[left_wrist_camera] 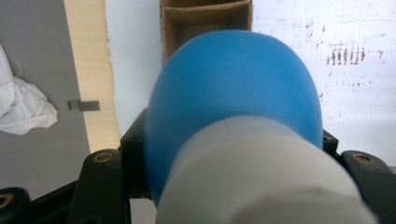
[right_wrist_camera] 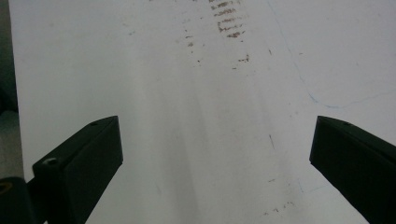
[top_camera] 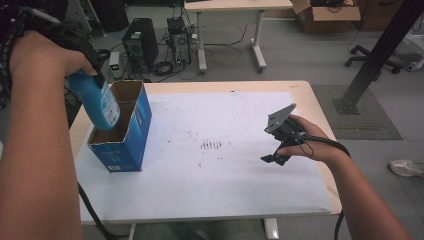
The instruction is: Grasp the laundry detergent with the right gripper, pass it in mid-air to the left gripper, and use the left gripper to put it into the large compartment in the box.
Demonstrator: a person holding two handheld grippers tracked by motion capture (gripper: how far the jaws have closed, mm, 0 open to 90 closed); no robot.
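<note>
Upper left of the high view: left gripper (top_camera: 82, 65) pinching blue bottle (top_camera: 102, 102), tilted over open blue carton (top_camera: 131, 135). Right gripper (top_camera: 276, 157) spread, mid-right, above white sheet (top_camera: 225, 175).

Blue bottle (top_camera: 100, 102) with white cap, blue box (top_camera: 131, 131)

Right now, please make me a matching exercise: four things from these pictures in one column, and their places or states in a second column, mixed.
Things:
1. bottle
2. box
3. left gripper
4. right gripper

Places or states:
A. jaws wide apart over the bare white sheet
B. stands open-topped near the table's left edge
C. shut on the bottle's neck end
D. blue, tilted, its bottom end at the box's opening

Pairs: 1-D, 2-B, 3-C, 4-A
</note>
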